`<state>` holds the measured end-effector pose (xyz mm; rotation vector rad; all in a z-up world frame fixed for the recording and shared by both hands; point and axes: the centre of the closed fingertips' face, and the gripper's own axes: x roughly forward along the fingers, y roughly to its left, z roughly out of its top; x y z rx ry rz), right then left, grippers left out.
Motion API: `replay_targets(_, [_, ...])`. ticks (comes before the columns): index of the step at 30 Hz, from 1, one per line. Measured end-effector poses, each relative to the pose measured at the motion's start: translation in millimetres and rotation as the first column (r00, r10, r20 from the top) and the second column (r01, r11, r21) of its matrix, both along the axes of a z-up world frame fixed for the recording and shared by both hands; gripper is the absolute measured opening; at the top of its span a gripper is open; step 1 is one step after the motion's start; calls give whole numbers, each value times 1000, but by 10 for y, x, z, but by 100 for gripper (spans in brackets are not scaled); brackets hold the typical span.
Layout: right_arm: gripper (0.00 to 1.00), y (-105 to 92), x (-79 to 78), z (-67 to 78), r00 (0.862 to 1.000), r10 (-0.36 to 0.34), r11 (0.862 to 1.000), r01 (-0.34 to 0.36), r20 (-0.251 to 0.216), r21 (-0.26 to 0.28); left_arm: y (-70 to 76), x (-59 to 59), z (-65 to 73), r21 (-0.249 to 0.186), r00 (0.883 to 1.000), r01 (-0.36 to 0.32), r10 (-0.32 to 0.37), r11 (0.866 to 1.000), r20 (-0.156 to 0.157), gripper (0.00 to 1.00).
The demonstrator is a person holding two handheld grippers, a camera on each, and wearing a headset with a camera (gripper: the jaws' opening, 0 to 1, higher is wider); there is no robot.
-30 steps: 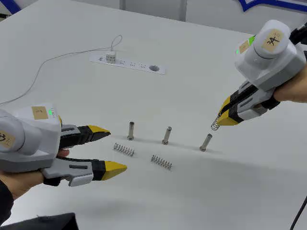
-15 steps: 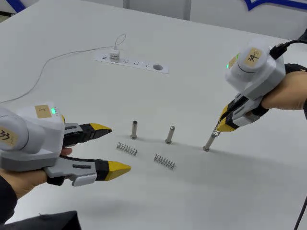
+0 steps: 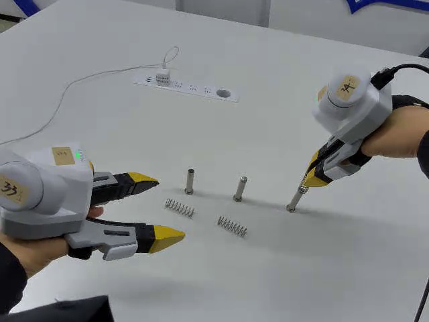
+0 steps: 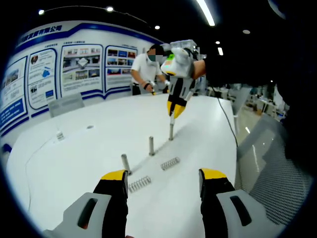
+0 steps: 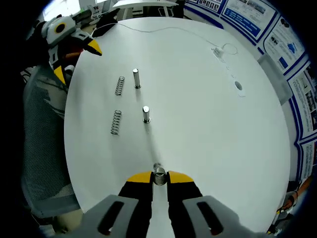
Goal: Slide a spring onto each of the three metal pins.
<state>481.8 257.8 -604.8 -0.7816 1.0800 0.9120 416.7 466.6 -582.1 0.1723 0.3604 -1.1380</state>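
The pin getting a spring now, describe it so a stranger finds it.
On the white workbench, three metal pins stand in a row before the power strip. It is the right-end pin, the right gripper holding a spring at its top; both neighbours are bare.

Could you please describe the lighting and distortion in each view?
Head view: soft even light, sharp, faint shadows beside the pins. Left gripper view: fisheye bows the table edge; ceiling lights glare. Right gripper view: table nearly washed out, yet the spring between the fingers reads clearly.
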Motion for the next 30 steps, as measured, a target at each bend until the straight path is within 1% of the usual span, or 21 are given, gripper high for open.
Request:
replay_targets(6, [12,7,15,-98,1000,-15,1000,15,-10,-2,0,-1,-1,6,1000,2,-2,1000,2,59])
replay_targets(11, [12,15,6,-212,1000,-23,1000,23,-20,-21,-2,2,8,7,1000,2,-3,1000,3,58])
replay_targets(14, [12,21,15,-267,1000,-22,999,22,-20,-34,-1,-1,10,8,1000,3,-3,1000,3,58])
replay_targets(21, [12,36,31,-384,999,-35,999,35,-22,-37,2,-7,13,12,1000,3,-3,1000,4,58])
replay_targets(30, [12,16,16,-499,998,-41,998,39,-39,-55,-8,-9,11,11,1000,3,-3,1000,4,58])
